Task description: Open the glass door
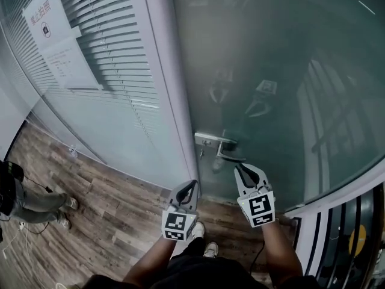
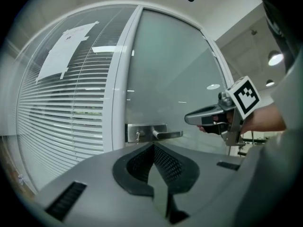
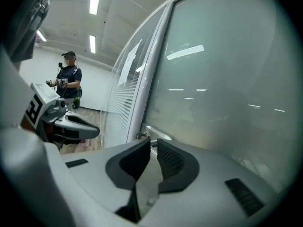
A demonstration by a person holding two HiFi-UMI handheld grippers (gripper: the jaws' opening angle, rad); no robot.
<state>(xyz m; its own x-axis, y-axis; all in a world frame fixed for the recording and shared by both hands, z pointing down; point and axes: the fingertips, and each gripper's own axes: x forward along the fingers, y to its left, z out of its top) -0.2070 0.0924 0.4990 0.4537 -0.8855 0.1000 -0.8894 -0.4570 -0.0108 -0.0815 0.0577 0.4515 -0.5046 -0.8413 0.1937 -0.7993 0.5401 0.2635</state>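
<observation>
The frosted glass door (image 1: 271,71) is closed against a white frame post (image 1: 171,95). Its metal lever handle (image 1: 221,146) sits on a plate at the door's left edge. My right gripper (image 1: 243,171) hovers just below and in front of the lever, apart from it, its jaws a narrow slit apart with nothing between them (image 3: 152,143). My left gripper (image 1: 191,188) is shut and empty, lower left of the handle. In the left gripper view the handle (image 2: 165,134) lies just beyond my shut tips (image 2: 154,146), with the right gripper (image 2: 208,116) to its right.
Left of the post is a glass wall with slatted blinds (image 1: 114,59) and paper notices (image 1: 57,38). A person (image 1: 24,197) stands on the wood floor at the left, and also shows in the right gripper view (image 3: 68,79). A dark rail (image 1: 343,239) is at the lower right.
</observation>
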